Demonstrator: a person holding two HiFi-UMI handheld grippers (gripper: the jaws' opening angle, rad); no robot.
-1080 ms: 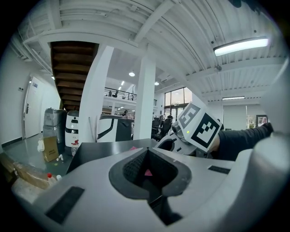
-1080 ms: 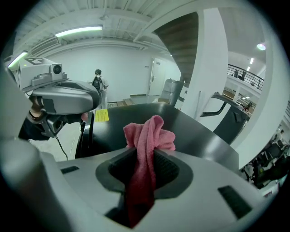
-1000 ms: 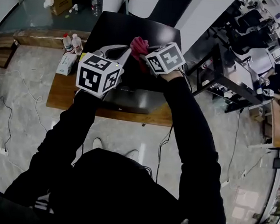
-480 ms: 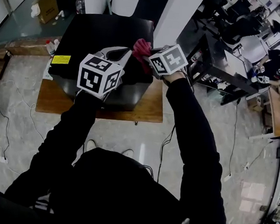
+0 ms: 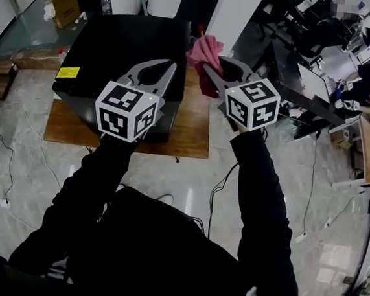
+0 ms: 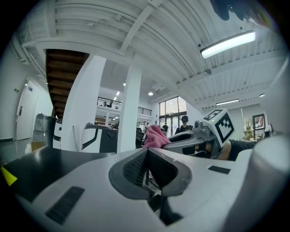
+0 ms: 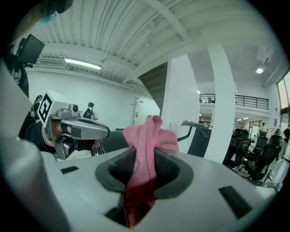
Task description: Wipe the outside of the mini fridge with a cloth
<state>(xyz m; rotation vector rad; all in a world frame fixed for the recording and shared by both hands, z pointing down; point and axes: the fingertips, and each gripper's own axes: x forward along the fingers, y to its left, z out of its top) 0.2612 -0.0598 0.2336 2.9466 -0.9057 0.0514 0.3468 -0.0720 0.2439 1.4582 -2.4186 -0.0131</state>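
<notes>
While the person stands over the low wooden platform [image 5: 190, 133], the holdings read as follows.

Item 1, mini fridge [image 5: 123, 47]: black, upright on the platform, upper left of centre in the head view. Its top is bare; a yellow label [image 5: 68, 72] sits near its left edge. Front, sides and door cannot be judged for cleanliness from above.

Item 2, cloth [image 5: 206, 50]: pink, bunched, at upper centre of the head view, just beyond the fridge's right-hand top edge. Whether it touches the fridge's side or hangs free of it I cannot tell.

Item 3, right gripper [image 5: 210, 70]: clenched on the cloth. The right gripper view shows the fabric pinched between the pads, a fold standing up past the tips and the rest trailing down the throat.

Item 4, left gripper [image 5: 169, 70]: jaws pressed together with nothing between them, poised over the near right part of the fridge top, apart from the cloth.

Progress, as a judgement only: the cloth is in hand and held at the fridge, so the wiping looks under way or about to start. No surface shows streaks, damp or dust, so nothing marks a finished face. I would count the top, both sides and the front as remaining, with the right side nearest the cloth.
</notes>
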